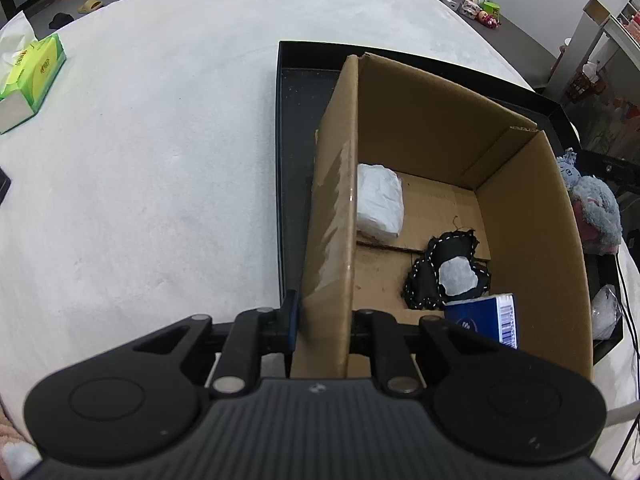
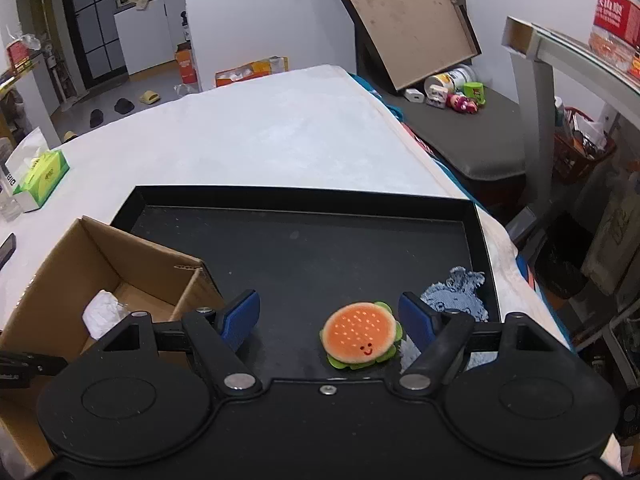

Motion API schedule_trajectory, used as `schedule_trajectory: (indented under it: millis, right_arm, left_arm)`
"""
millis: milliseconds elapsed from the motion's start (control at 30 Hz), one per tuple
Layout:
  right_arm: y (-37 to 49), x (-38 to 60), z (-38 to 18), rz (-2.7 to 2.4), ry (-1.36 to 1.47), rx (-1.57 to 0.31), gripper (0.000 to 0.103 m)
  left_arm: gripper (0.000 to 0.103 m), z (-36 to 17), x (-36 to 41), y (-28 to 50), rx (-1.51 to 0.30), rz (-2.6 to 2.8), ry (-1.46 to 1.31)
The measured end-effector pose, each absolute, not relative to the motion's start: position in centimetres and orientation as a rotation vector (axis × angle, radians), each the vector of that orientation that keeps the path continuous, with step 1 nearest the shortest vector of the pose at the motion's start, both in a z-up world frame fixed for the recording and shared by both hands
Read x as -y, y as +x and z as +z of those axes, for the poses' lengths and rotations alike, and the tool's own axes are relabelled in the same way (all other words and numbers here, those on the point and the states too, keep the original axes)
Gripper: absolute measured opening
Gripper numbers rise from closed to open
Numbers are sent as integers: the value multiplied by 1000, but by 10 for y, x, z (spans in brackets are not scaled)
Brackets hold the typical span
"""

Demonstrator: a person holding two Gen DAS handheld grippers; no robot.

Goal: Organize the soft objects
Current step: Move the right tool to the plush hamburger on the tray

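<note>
An open cardboard box point(image 1: 440, 120) stands in a black tray point(image 1: 292, 120) on a white cloth. My left gripper point(image 1: 322, 316) is shut on the box's left wall, one blue pad outside and the other finger inside. In the box lie a white packet point(image 1: 378, 200), a black stitched pouch point(image 1: 444, 272) and a blue pack point(image 1: 486, 318). My right gripper point(image 2: 328, 306) hangs open above the tray floor point(image 2: 304, 248). A burger plush point(image 2: 360, 334) lies between its fingers, nearer the right one, untouched. A blue-grey plush point(image 2: 456, 292) lies just beyond that finger.
A green tissue box point(image 1: 32, 76) sits at the far left of the white cloth. A clear plastic bag point(image 1: 606, 312) lies in the tray right of the box. Beyond the bed's right edge are a bench with toys point(image 2: 464, 100) and a metal rack point(image 2: 536, 52).
</note>
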State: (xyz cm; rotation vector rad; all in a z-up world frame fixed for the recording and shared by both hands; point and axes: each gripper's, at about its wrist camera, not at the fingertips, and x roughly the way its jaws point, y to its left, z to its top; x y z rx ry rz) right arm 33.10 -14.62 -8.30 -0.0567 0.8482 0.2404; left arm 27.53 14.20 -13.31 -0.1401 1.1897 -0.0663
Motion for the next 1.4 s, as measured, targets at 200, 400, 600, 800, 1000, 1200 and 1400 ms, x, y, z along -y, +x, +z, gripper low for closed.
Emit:
schedule_trajectory:
  millis: [200, 400, 600, 800, 1000, 1200, 1400]
  right_arm:
    - [333, 149, -90, 228, -63, -867, 76]
    - [332, 150, -92, 229, -65, -872, 76]
    - [331, 150, -93, 232, -68, -876, 76]
    - [333, 151, -94, 228, -68, -878, 76]
    - [333, 151, -96, 225, -69, -880, 76]
    - [333, 151, -97, 225, -74, -881, 76]
    - [333, 151, -97, 224, -74, -881, 76]
  left_arm:
    - [17, -129, -140, 275, -1180, -79, -116]
    - [17, -129, -139, 278, -1185, -85, -108]
    - [17, -125, -136, 282, -1151, -87, -70]
    - [19, -115, -134, 292, -1124, -101, -34]
    - [19, -111, -130, 308, -1116, -121, 12]
    - [19, -109, -121, 326, -1121, -150, 63]
    - [19, -111, -115, 333, -1140, -171, 84]
